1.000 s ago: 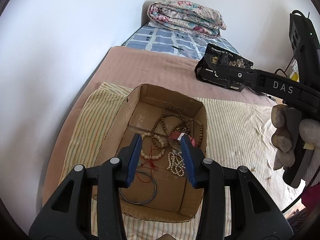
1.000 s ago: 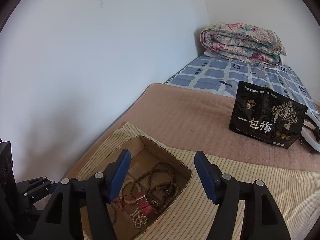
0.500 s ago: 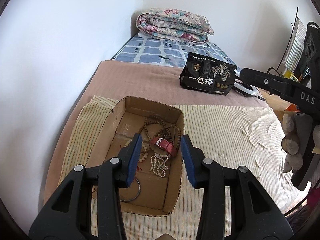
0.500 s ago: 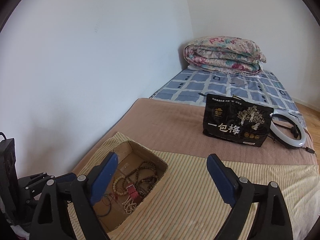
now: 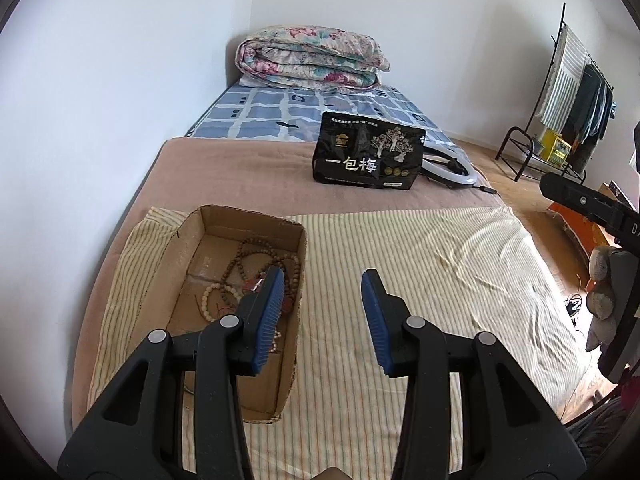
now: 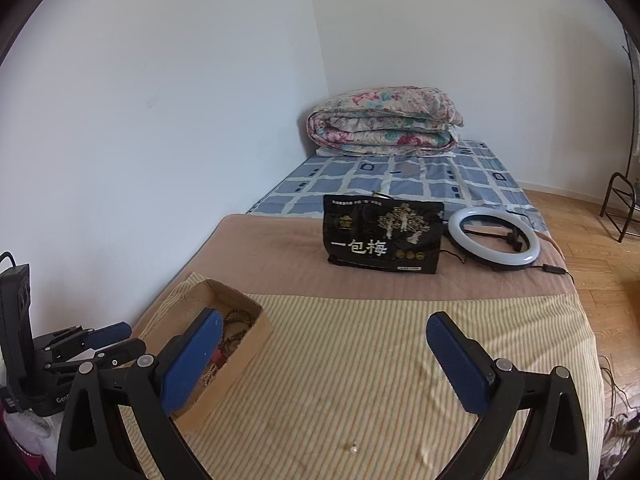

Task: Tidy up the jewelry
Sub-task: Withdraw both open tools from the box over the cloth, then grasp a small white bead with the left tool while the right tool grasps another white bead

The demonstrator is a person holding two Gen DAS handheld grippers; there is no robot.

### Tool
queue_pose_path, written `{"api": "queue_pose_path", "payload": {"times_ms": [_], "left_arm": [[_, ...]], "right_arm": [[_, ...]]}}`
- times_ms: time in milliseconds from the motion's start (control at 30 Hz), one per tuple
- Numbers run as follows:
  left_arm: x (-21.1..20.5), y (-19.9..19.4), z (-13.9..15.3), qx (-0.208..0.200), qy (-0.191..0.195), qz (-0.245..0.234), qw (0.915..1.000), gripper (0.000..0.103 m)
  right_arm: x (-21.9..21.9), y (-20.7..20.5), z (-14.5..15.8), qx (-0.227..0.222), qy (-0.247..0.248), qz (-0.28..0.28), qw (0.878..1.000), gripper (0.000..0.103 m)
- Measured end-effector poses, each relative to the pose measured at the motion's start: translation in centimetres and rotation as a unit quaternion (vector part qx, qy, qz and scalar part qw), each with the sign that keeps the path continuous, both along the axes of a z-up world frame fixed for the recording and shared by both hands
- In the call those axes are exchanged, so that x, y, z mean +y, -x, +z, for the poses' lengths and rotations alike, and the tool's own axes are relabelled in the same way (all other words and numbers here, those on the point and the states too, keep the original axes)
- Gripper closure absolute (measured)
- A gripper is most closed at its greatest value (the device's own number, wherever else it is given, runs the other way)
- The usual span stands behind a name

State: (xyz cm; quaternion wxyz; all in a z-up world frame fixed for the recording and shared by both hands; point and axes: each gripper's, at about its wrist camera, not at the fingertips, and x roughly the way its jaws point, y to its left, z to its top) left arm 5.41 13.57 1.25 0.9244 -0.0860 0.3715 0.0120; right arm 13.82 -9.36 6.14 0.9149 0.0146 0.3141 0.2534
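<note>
- Two grippers hung over the striped cloth (image 6: 380, 360) on the bed; the right gripper (image 6: 320, 364) had just been spreading its jaws wide, nothing between them
- The left gripper (image 5: 323, 314) stood partly parted, grasping nothing
- Bead strings (image 5: 256, 256) lay in the cardboard box (image 5: 188, 264) at the cloth's left edge
- One tiny bead (image 6: 353, 448) lay loose on the cloth's near part
- The black bag (image 6: 382, 236) read "一包梅", beside a ring light (image 6: 494, 238)
</note>
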Motion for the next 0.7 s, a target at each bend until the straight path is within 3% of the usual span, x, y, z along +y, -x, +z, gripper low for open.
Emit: {"api": "queue_pose_path", "payload": {"times_ms": [400, 700], "left_arm": [[-5.9, -1.0, -1.1, 0.009, 0.013, -0.054, 0.9984, 0.062], [-9.3, -2.5, -4.5, 0.042, 0.028, -0.082, 0.9953, 0.062]], "right_arm": [[-8.4, 3.5, -2.4, 0.007, 0.036, -0.055, 0.998, 0.0], [-10.5, 4.9, -7.8, 0.042, 0.03, -0.056, 0.997, 0.004]]}}
